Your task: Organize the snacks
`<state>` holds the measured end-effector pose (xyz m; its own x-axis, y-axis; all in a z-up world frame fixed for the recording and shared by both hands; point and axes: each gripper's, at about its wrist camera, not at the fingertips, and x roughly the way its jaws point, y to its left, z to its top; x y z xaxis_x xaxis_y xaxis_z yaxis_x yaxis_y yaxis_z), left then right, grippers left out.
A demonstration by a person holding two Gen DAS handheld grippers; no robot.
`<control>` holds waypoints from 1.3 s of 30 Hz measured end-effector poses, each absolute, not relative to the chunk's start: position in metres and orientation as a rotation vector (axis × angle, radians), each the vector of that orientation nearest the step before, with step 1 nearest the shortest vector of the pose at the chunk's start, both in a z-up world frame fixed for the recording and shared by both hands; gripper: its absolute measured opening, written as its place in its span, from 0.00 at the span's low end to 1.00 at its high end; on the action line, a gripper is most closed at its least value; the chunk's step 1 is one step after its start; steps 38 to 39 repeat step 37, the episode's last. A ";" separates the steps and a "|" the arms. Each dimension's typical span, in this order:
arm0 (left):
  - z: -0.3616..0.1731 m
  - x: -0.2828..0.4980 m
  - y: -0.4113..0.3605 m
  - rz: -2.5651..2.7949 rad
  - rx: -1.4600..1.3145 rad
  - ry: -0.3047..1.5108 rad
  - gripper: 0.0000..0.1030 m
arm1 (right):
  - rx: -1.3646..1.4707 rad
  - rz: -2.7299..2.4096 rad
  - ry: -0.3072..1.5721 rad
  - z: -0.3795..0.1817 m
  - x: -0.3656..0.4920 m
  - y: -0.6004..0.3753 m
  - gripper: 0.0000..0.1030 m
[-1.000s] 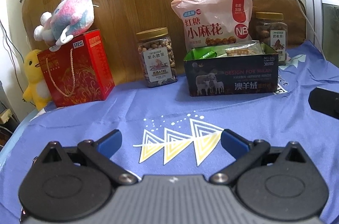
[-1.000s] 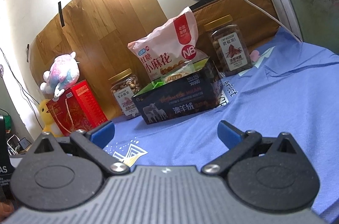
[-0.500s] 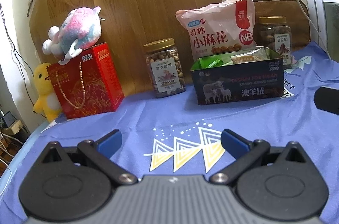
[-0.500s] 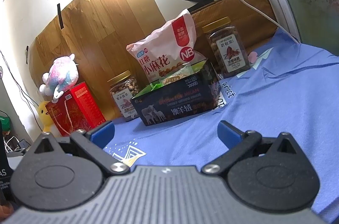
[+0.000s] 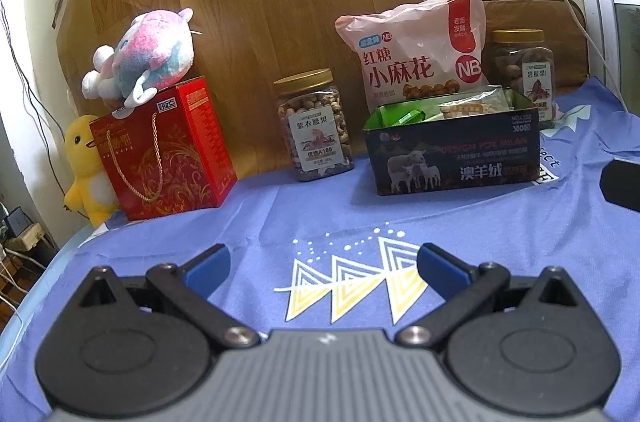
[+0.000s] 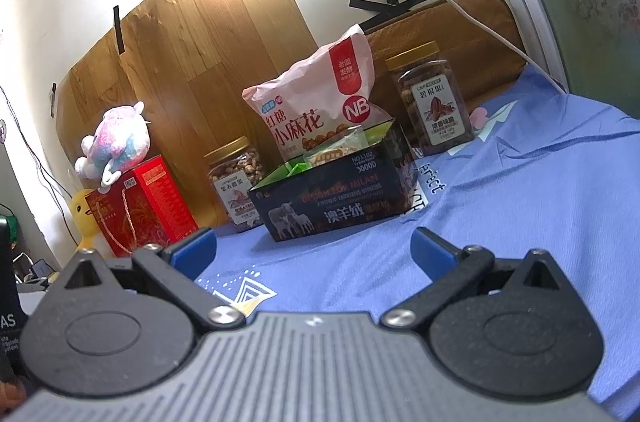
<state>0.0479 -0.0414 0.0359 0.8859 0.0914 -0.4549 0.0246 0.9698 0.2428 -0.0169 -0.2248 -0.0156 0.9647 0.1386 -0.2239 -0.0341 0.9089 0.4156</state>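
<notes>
Left gripper (image 5: 322, 268) & right gripper (image 6: 314, 250) both spread wide, empty, hovering over blue cloth (image 5: 500, 222). Dark tin box (image 5: 452, 152) w/ snack packets sits near cloth's back edge; pink snack bag (image 5: 416, 58) behind it, nut jars (image 5: 314, 126) either side.

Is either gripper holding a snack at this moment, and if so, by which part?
Nothing is held. The left gripper and the right gripper are both open over the blue cloth, with only cloth between their fingers, short of the dark tin.
</notes>
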 end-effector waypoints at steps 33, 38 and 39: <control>0.028 0.047 -0.046 -0.064 0.268 0.545 1.00 | 0.429 0.090 0.275 -0.020 -0.014 -0.224 1.00; 0.028 0.046 -0.048 -0.088 0.269 0.547 1.00 | 0.428 0.090 0.276 -0.020 -0.014 -0.224 1.00; 0.028 0.046 -0.048 -0.088 0.269 0.547 1.00 | 0.428 0.090 0.276 -0.020 -0.014 -0.224 1.00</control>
